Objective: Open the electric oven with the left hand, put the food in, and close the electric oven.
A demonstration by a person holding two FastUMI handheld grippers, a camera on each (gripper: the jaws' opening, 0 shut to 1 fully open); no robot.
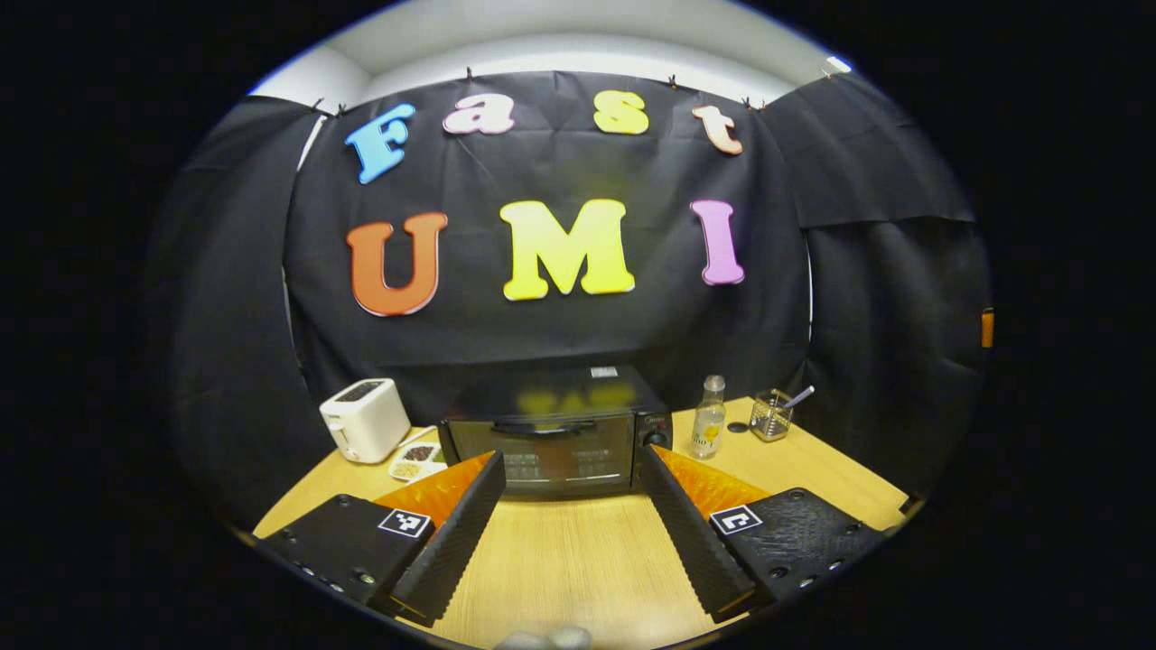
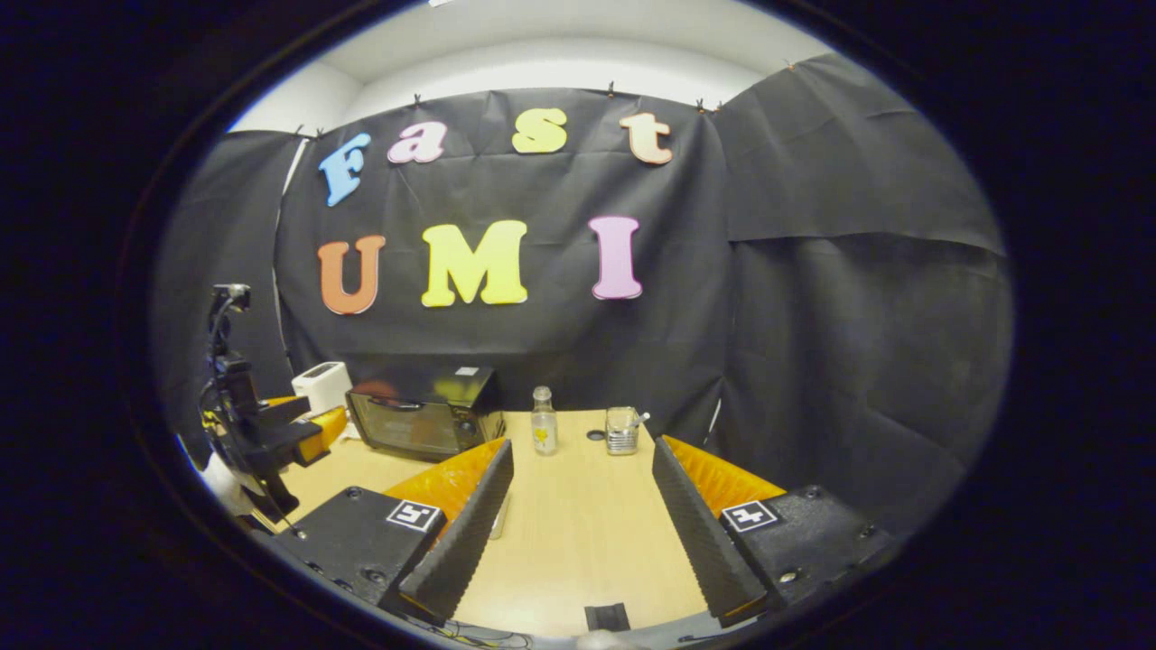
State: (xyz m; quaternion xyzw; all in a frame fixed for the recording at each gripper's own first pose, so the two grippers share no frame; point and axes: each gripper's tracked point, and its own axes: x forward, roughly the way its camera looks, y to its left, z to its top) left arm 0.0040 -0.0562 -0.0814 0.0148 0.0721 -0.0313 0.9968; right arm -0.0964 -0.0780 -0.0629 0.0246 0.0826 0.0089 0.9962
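Right now your left gripper (image 1: pixel 567 474) hovers above the table (image 1: pixel 578 560) with its fingers spread wide, holding nothing, pointing at the electric oven (image 1: pixel 555 433). The oven sits at the table's far edge, door shut, between a white toaster (image 1: pixel 364 420) and a bottle (image 1: pixel 709 417). Your right gripper (image 2: pixel 582 465) is likewise wide apart and empty, above the table's right part, near the glass cup (image 2: pixel 621 430) by the far edge.
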